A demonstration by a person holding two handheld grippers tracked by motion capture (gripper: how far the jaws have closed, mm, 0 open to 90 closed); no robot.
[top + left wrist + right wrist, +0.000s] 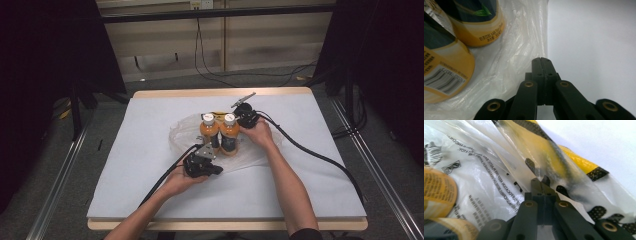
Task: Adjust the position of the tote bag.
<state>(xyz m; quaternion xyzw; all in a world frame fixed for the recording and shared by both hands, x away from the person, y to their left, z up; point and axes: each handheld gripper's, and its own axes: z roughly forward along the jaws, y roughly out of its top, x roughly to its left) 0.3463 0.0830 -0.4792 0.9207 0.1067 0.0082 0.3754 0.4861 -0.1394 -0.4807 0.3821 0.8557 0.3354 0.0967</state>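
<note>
Two orange bottles (220, 133) stand upright, touching, on a clear plastic bag (182, 134) mid-table. Left gripper (216, 170) at their 7 o'clock, jaws closed on the bag's edge. Right gripper (239, 121) at 1 o'clock, jaws closed pinching bag film.

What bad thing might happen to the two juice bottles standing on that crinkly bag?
The two bottles stand close together on the thin plastic bag. If the shut left gripper or right gripper, both at the film, tugs it, they may tip over. The film might also tear.
</note>
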